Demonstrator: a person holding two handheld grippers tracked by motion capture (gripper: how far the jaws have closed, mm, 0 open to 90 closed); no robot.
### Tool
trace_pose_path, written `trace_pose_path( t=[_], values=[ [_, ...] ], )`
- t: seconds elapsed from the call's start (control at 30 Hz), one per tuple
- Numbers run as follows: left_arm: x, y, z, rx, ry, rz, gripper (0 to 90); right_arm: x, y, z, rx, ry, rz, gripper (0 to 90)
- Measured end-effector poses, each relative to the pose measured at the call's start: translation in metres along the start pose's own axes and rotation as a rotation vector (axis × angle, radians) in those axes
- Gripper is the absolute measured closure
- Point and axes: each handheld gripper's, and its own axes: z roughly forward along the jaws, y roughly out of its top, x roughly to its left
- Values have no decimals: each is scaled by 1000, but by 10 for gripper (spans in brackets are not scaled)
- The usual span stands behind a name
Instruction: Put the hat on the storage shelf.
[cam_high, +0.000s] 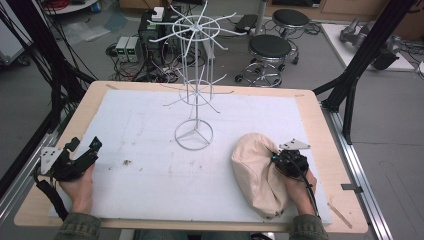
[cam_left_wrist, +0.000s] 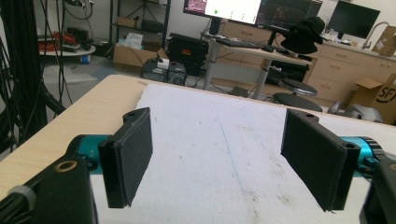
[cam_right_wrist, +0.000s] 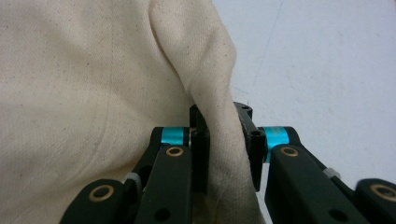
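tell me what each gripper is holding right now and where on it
The right gripper is shut on a raised fold at the edge of the cream cloth bag. The left gripper holds nothing; its jaws stand wide open over the white mat.

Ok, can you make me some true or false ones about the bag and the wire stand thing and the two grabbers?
1. The right gripper has its fingers pinched on a fold of the cream cloth bag. True.
2. The left gripper is holding the bag too. False: its fingers are wide apart with nothing between them.
3. The bag hangs on the white wire rack. False: it lies on the white mat.
4. The rack stands upright on the mat. True.
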Motion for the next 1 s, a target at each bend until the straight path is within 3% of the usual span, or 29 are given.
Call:
trace_pose_path(
  t=[1.0],
  values=[
    [0,0,0,-1,-3,-4,252,-8,-3,0,-26,53,69,784]
  ],
)
